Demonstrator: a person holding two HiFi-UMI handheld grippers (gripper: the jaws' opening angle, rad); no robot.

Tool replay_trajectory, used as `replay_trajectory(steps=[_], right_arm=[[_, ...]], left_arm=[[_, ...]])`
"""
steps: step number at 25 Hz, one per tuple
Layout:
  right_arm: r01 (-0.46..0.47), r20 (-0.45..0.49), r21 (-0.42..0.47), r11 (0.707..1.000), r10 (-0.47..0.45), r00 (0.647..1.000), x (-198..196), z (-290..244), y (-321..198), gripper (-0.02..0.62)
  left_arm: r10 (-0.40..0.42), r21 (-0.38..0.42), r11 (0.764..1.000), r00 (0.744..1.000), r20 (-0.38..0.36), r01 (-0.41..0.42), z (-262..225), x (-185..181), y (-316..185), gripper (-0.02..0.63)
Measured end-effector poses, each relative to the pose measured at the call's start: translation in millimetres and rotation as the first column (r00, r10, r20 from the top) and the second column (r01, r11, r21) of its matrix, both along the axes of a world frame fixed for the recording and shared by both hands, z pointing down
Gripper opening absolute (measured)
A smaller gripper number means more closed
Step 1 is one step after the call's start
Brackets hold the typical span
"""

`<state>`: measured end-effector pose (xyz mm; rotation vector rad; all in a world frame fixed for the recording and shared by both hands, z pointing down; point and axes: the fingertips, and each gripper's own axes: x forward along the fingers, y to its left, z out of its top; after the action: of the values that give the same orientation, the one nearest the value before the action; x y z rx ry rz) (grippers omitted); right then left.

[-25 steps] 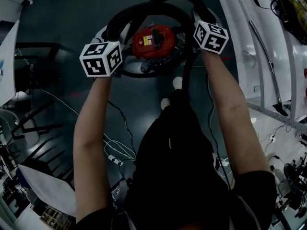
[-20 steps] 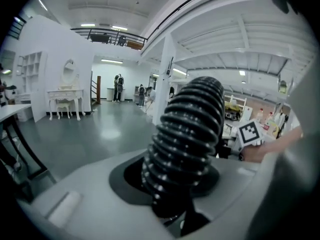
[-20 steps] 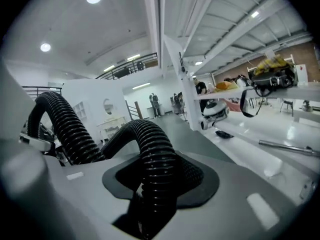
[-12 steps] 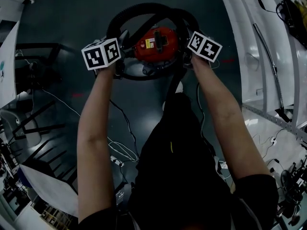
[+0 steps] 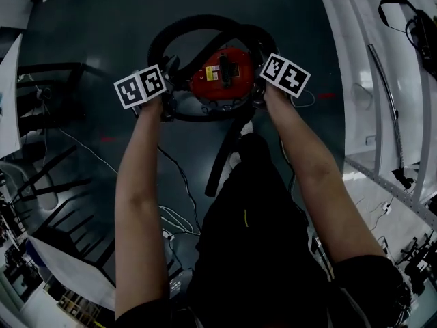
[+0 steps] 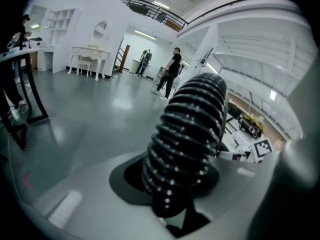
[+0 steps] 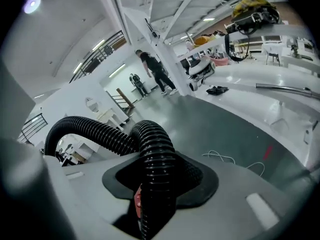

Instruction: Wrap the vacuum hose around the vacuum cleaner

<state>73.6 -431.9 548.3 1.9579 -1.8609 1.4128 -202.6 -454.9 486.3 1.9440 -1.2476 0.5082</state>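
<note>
The red vacuum cleaner (image 5: 222,74) stands on the dark floor ahead of me. The black ribbed vacuum hose (image 5: 198,23) loops around its back and sides, and one stretch trails down toward my feet. At the cleaner's left side my left gripper (image 5: 167,94) is shut on the hose (image 6: 190,134), which fills the gap between the jaws. My right gripper (image 5: 258,91) holds the hose (image 7: 155,174) at the cleaner's right side, with a bit of red body (image 7: 136,204) showing just under it. In the head view the marker cubes hide both pairs of jaws.
White cables (image 5: 174,214) lie on the floor near my legs. A black metal frame (image 5: 48,108) stands at the left and white benches (image 5: 382,115) run along the right. People (image 6: 172,71) stand far off by a white dresser (image 6: 90,59).
Both grippers have sunk with the hose and drawn closer to the red cleaner. The loop, earlier raised above it, now sits low around its body. A hose stretch now trails toward my feet.
</note>
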Motion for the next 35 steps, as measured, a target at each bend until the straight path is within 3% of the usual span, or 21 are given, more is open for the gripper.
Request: replay_trajectory(steps=[9,19,28,35], right_arm=[[0.084,-0.003,-0.085,0.993,-0.084,0.996,-8,56,-45,0.161],[0.164,0.027,-0.128,0.978,-0.162,0.986,-38,93,-79,0.160],[0.168,0.027,-0.128,0.977,-0.166,0.986,-52,106,-89,0.158],[0.171,0.029,-0.131,0.977,-0.169,0.985,-59,114,-93,0.158]], left_arm=[[-0.061,-0.076,0.996,0.996,-0.070,0.056,81,-11,-37,0.130],[-0.163,-0.103,0.982,0.985,-0.057,0.157,134,-42,-58,0.129],[-0.263,-0.027,0.965,0.964,-0.036,0.262,161,-60,-56,0.125],[-0.284,0.116,0.952,0.959,-0.009,0.283,165,-68,-52,0.123]])
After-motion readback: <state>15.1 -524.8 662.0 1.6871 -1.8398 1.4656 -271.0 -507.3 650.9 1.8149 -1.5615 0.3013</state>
